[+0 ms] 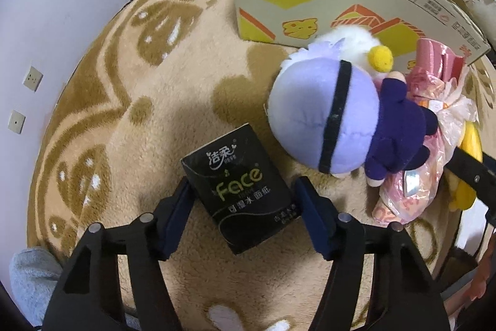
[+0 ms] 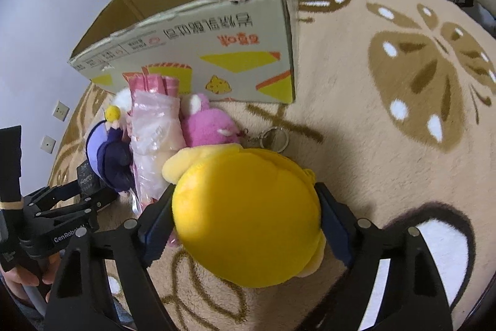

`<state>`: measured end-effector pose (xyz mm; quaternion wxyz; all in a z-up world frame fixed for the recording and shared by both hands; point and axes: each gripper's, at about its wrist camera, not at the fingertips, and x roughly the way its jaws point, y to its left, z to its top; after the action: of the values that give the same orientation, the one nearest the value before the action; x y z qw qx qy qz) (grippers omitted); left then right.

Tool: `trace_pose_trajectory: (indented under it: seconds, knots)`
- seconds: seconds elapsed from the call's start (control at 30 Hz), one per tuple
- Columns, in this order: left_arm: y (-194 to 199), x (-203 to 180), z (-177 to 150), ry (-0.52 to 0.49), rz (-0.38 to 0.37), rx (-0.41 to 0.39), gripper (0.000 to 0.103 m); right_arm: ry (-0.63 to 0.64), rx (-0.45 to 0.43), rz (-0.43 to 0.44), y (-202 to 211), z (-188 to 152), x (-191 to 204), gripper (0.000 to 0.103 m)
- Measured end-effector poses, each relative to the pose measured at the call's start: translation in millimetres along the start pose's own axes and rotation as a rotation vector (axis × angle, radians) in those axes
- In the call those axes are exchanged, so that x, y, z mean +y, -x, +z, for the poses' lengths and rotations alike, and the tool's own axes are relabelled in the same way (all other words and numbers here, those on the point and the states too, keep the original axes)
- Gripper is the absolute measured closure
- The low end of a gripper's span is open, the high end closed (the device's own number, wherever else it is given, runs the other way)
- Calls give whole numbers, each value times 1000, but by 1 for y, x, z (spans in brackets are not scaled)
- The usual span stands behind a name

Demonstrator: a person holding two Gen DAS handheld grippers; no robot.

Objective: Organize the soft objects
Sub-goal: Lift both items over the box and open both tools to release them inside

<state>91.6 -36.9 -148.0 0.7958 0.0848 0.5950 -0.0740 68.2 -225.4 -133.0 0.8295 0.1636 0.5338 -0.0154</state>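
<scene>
Left tongs straddled the tissue pack, unclenched; right tongs grasped the yellow plush.
Ahead, box looked nearly empty; purple plush, pink plush, bagged item remained on the rug.

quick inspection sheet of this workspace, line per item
surface: beige rug with brown patterns
job's things: black tissue pack, purple plush, pink plush, yellow plush, pink plastic bag, open cardboard box
clutter: keyring on the rug
grippers: left gripper open, straddling the tissue pack; right gripper shut on the yellow plush
cables: nothing seen
surroundings: wall sockets, shelves behind
</scene>
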Motion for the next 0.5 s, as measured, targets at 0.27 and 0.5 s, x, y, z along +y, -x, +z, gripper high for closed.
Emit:
trace_pose_trajectory:
  seconds: [0.27, 0.5]
  knots:
    - [16, 0, -5, -14, 27, -56, 40, 17, -84, -1, 22, 2, 8, 16]
    - [42, 0, -14, -14, 36, -141, 41, 49, -232, 7, 56, 3, 8, 16]
